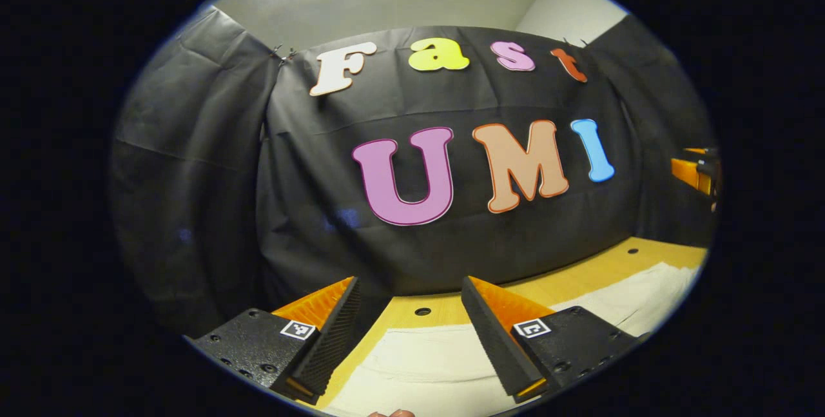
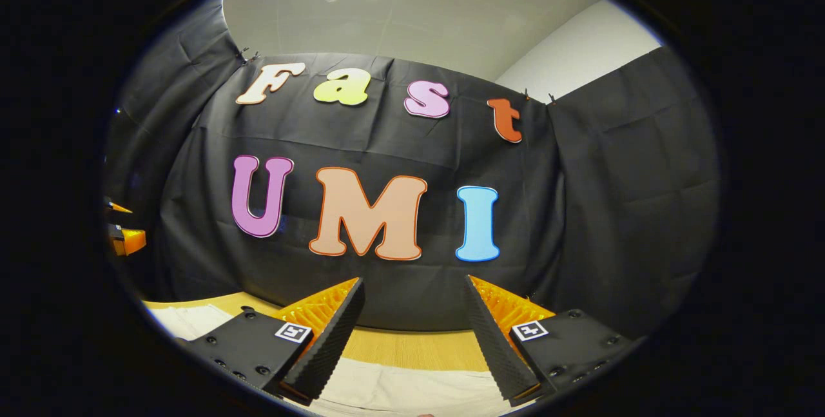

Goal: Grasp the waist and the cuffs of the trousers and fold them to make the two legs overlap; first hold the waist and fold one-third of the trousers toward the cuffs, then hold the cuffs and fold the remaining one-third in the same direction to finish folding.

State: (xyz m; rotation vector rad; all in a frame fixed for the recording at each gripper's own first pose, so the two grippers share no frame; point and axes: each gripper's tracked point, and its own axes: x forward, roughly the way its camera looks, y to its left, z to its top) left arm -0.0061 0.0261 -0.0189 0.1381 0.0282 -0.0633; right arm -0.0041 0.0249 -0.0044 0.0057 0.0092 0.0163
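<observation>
Left gripper view and right gripper view: both grippers raised above the trousers, ready for a first grasp.

Each view looks level toward the booth wall, so the pale trousers [image 1: 425, 365] appear low, lying flat on the wooden table [image 1: 580, 278] beneath and ahead of the fingers; this height likely suits an approach, with no fold yet evident. The left gripper [image 1: 409, 333] stands wide, jaws parted, nothing between them. The right gripper [image 2: 412, 333] likewise stands wide and empty over the cloth's edge [image 2: 399, 391]. Count: two grippers, one pair of trousers, one table. The other gripper shows faintly at the far margin of each view.
</observation>
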